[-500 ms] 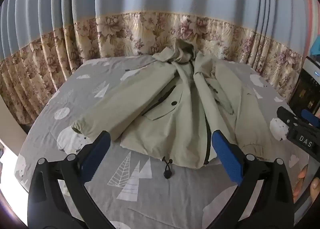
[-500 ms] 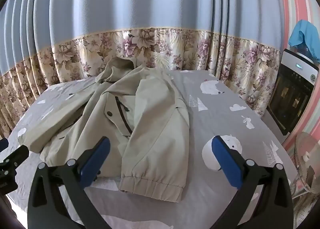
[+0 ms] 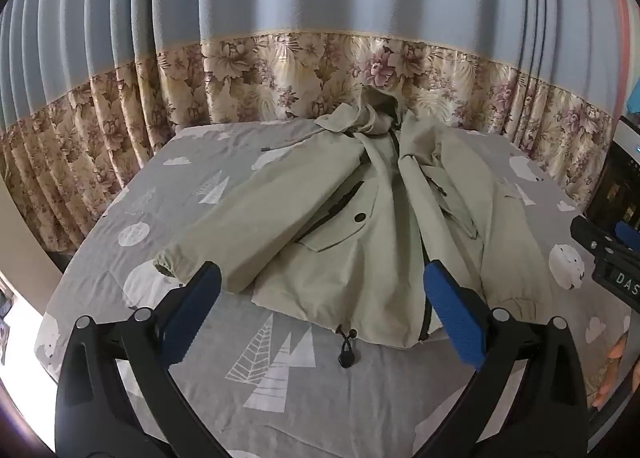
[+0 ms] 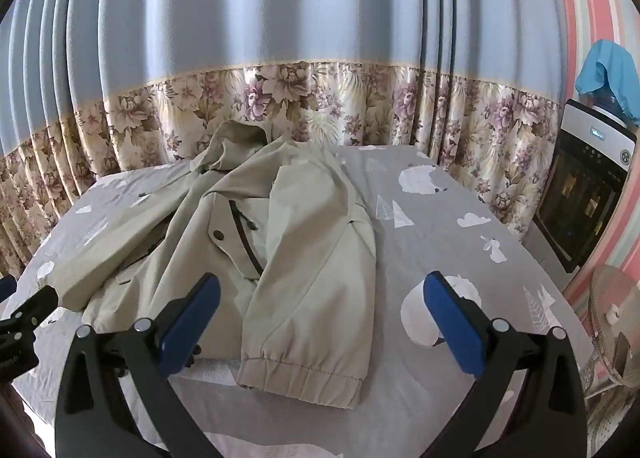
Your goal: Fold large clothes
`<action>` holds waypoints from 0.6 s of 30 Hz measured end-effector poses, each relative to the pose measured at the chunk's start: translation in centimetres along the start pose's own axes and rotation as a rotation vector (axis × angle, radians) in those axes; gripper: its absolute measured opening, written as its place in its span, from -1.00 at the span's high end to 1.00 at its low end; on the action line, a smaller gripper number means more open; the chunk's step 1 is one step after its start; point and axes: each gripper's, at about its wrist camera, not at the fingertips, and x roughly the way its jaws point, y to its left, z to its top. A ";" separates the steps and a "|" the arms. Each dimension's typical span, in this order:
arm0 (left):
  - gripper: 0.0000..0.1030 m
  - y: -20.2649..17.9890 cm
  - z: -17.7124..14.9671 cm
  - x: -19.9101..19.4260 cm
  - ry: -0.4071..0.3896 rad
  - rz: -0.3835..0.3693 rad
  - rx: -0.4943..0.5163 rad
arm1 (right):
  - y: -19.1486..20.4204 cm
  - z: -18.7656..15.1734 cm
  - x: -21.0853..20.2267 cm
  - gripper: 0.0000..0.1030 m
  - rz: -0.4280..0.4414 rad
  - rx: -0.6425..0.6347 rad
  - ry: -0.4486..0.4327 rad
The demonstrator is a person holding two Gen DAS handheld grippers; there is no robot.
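A pale green hooded jacket (image 3: 352, 234) lies front up on a grey patterned bedsheet (image 3: 280, 398), hood toward the curtain. Its sleeves are folded in over the body. My left gripper (image 3: 322, 310) hovers open above the hem, with a black cord toggle (image 3: 346, 356) just below and nothing between the blue pads. In the right wrist view the same jacket (image 4: 296, 258) shows its elastic sleeve cuff (image 4: 300, 376) nearest me. My right gripper (image 4: 320, 318) is open above that cuff and touches nothing. The other gripper's black body (image 3: 612, 258) shows at the right edge of the left wrist view.
A blue curtain with a floral band (image 3: 320, 70) hangs right behind the bed. A black and white water dispenser (image 4: 584, 186) and a striped pink wall stand to the right. A fan (image 4: 616, 318) sits low at the right. Bare sheet (image 4: 460, 226) lies right of the jacket.
Both views have shifted very slightly; the jacket lies as before and both grippers stay open.
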 end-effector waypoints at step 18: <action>-0.94 0.4 0.5 0.8 0.004 0.030 0.003 | 0.2 0.2 0.5 -0.97 -0.001 0.001 0.010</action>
